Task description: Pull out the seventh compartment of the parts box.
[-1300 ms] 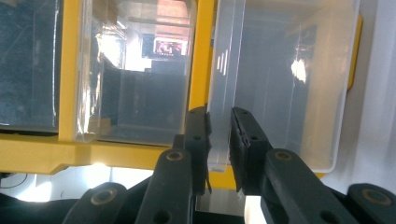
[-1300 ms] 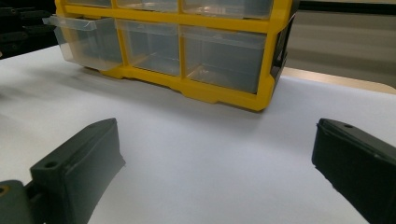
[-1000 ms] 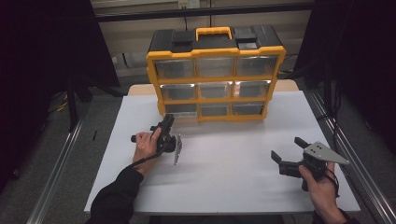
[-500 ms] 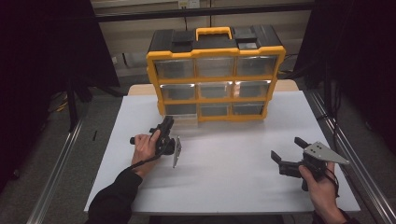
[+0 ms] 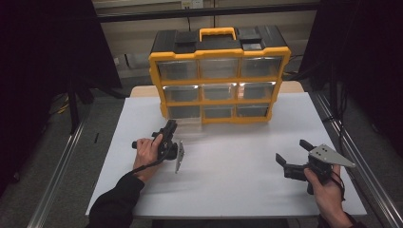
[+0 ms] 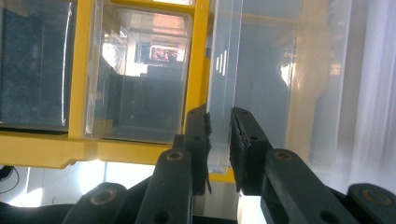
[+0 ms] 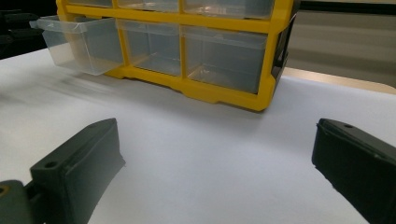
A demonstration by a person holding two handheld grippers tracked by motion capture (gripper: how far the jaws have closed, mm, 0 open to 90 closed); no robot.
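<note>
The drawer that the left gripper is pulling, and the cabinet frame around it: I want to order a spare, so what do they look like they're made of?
The drawer, clamped at its front wall by the left gripper, looks like clear, glossy moulded plastic: the cabinet shows through it and it catches reflections. The cabinet frame looks like opaque yellow plastic with a smooth, slightly shiny finish, under a black top, probably plastic too.

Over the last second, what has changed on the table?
The left hand-held gripper, shut on the front of the clear drawer at the cabinet's bottom left, has drawn back slightly toward the person, easing the drawer out. The right hand-held gripper has stayed open and in place on the white table, and the yellow cabinet has not shifted.
</note>
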